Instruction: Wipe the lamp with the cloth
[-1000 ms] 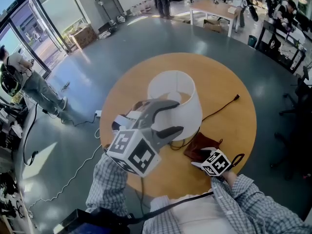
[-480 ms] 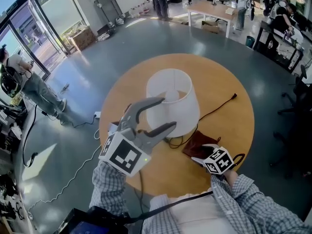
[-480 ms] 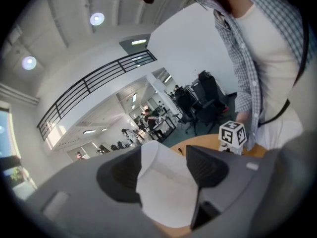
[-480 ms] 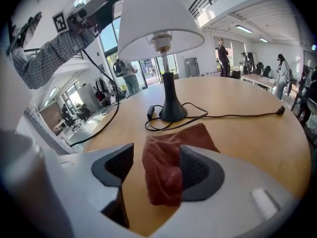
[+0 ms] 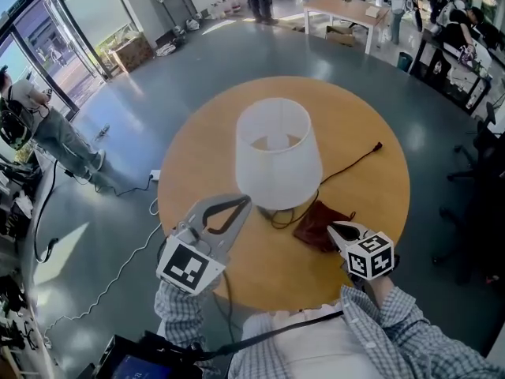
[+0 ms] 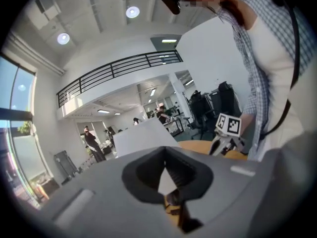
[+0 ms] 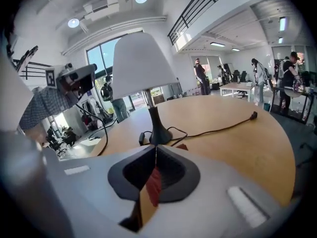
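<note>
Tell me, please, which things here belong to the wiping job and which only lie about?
For the job: lamp, cloth, round table.
Lying about: cardboard box, far white table.

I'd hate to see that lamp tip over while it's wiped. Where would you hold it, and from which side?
Probably the thin stem under the shade, from the person's left, where the shut, empty left gripper is nearest. The shade is too wide for jaws and looks easily dented; the cloth and most of the cord lie on the right.
</note>
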